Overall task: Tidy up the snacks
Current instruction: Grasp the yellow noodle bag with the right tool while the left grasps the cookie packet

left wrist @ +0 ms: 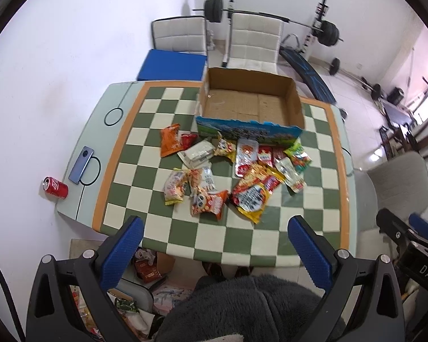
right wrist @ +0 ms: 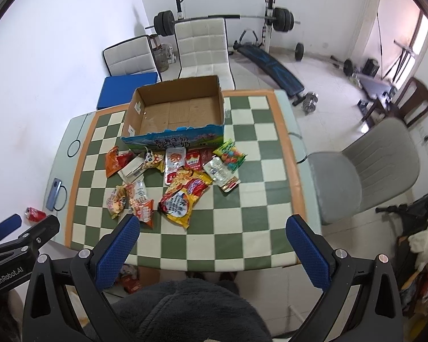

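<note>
A loose heap of snack packets (left wrist: 231,171) lies on the checkered table (left wrist: 316,228), just in front of the open cardboard box (left wrist: 251,99) — the nearest packets touch its printed front wall. The box holds nothing. Left of the box, near the table's edge, lie a blue phone (left wrist: 81,165) and a red can (left wrist: 55,188). Nearer than the box, both grippers hang above the table edge — left gripper (left wrist: 215,228) and right gripper (right wrist: 214,225) with jaws wide apart, holding nothing
</note>
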